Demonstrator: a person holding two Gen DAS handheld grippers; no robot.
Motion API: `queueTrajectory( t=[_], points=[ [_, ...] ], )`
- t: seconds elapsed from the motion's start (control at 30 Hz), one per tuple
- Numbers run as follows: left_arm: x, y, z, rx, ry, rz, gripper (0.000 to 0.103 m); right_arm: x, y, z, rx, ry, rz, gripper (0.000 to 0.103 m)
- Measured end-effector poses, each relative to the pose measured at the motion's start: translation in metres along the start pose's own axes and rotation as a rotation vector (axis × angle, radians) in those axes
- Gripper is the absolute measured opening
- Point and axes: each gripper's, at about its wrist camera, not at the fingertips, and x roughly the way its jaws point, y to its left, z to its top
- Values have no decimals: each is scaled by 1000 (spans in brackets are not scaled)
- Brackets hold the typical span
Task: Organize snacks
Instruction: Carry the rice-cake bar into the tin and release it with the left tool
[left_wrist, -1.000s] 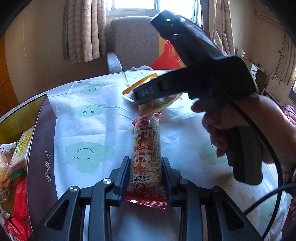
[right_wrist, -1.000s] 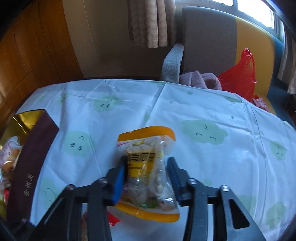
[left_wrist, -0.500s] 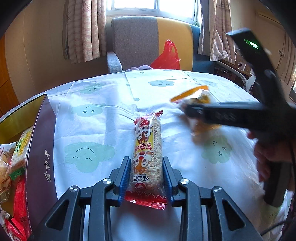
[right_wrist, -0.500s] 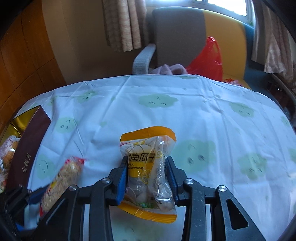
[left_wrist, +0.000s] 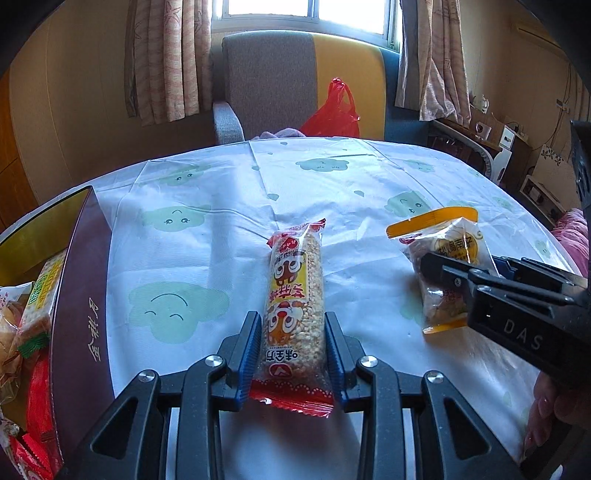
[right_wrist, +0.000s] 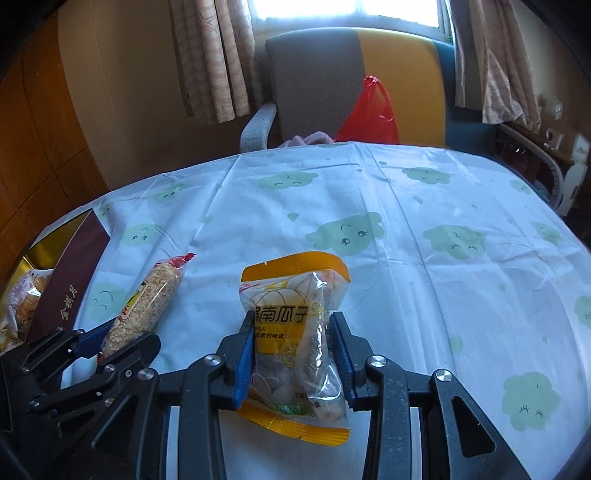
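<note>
Between the blue pads of the left gripper (left_wrist: 293, 354), a long puffed-grain bar (left_wrist: 295, 306) in red-ended wrap is clamped near its lower end, pointing away over the cloud-print tablecloth (left_wrist: 207, 236). To its right, a yellow seed packet (right_wrist: 295, 332) is pinched in the closed right gripper (right_wrist: 293, 354); whether either snack is lifted off the cloth or rests on it cannot be told. At the table's left edge, an open brown-and-gold box (left_wrist: 79, 295) is seen holding more wrapped snacks (left_wrist: 26, 325).
</note>
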Motion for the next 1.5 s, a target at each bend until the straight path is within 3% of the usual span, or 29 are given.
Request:
queueTrajectory(
  t=[0.37, 0.63, 0.67, 0.7, 0.93, 1.07, 1.17, 1.33, 1.43, 1.5],
  points=[
    [-5, 1, -2, -1, -20, -10, 31, -5, -3, -5, 19, -60, -67, 38],
    [-31, -8, 2, 38, -108, 0, 31, -13, 1, -6, -6, -107, -85, 38],
    [-36, -9, 1, 42, -116, -8, 29, -14, 3, -6, -11, -113, -85, 38],
    [-37, -9, 2, 42, -115, -19, 21, -16, 4, -6, -17, -119, -86, 38],
    [-38, 2, 3, -13, -82, -88, 19, -17, 7, -6, -35, -128, -92, 38],
    [-28, -6, 13, -1, -33, -120, 38, -17, 5, -7, -23, -126, -92, 38],
    [-11, -12, 19, 10, 33, -85, 42, -16, 2, -7, -10, -123, -90, 38],
    [6, -17, 13, 54, 67, -58, 42, -16, -3, -7, 16, -121, -89, 38],
    [2, -12, 12, 33, 54, -64, 29, -13, -5, -7, 28, -109, -85, 38],
    [-2, -4, 10, -5, 48, -91, 29, -12, -6, -7, 32, -104, -84, 38]
  ],
)
